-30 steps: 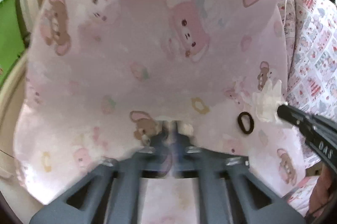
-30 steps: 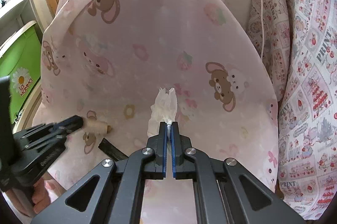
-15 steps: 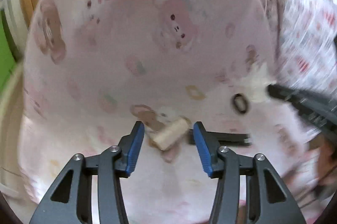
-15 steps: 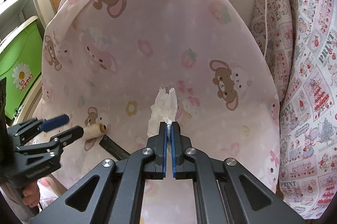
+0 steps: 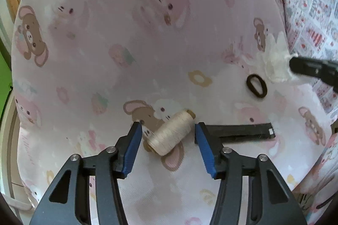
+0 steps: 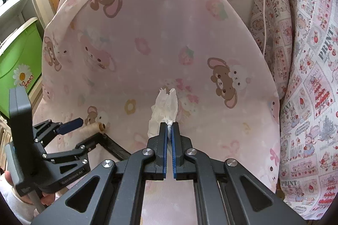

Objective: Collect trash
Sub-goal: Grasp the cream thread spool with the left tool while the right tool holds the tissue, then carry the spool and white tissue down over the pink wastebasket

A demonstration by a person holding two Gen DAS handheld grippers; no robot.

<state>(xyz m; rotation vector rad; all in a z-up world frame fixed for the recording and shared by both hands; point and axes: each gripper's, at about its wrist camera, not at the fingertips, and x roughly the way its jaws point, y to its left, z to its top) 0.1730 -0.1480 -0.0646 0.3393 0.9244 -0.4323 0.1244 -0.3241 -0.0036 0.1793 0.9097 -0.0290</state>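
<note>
The pink sheet [image 5: 131,68] with bears and rabbits covers the bed and carries all the small things; a second quilt with a strawberry print [image 6: 306,81] lies at its right edge. Of the loose things on the sheet, the biggest is a flat black strip [image 5: 245,129], then a cream spool of thread [image 5: 171,133], then a crumpled white tissue [image 6: 165,106], and the smallest is a black hair tie [image 5: 256,85].

The step in hand is the picking of the spool. The left tongs [image 5: 166,140] stand on both sides of it, and their jaws are closing, but the blue pads do not touch the thread yet — a gap shows on each side. The spool lies tilted, its far end just beside the black strip. The right tongs [image 6: 169,129] are together and clamped on the lower end of the tissue, which stands up from the sheet.

The next move, in my judgement, calls for the left tongs to finish the closing across the body of the spool, not on its ends, so that it does not roll away, and then to lift it without catching the sheet.

Compared with one second ago, the left tongs were shut and higher above the sheet; now they are lower and wide around the spool. The right tongs and the tissue have not changed.
</note>
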